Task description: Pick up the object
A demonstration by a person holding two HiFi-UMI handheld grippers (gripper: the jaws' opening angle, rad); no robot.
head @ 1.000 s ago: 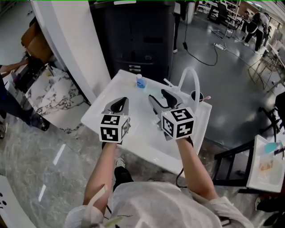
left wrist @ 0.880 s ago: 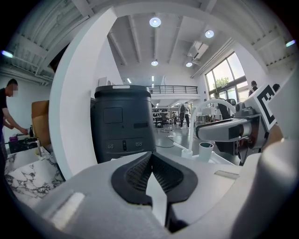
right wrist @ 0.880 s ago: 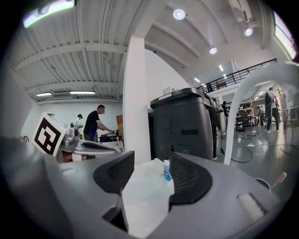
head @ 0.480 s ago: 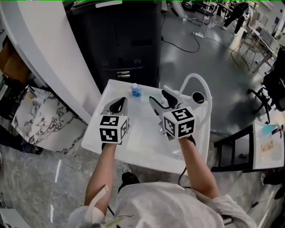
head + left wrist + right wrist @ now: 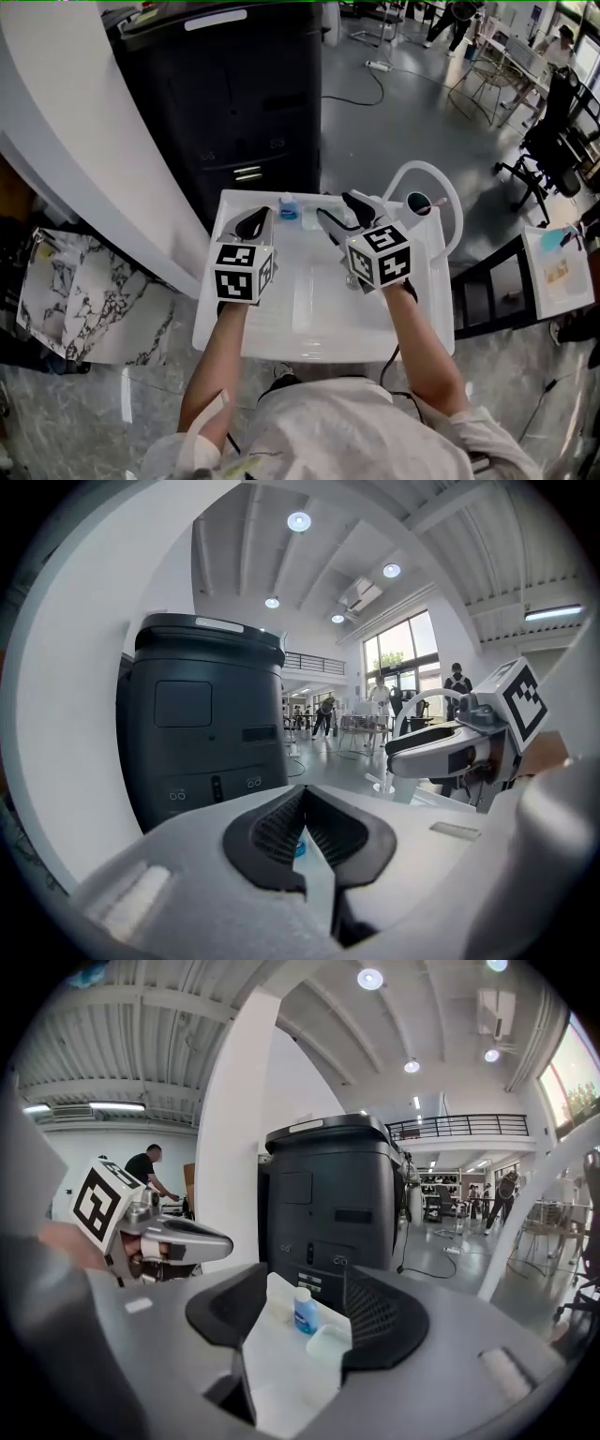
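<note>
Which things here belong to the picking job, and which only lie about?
Job, probably: small blue bottle; white table that bears it.
Lying about: clear little tub beside the bottle; dark cup; black machine behind.

Bottle: stood at the table's far edge, a small tub just right of it.
Machine: stood behind the table.
Pillar: left of the machine.
Arched pipe: rose at the table's far right corner, cup under it.
</note>
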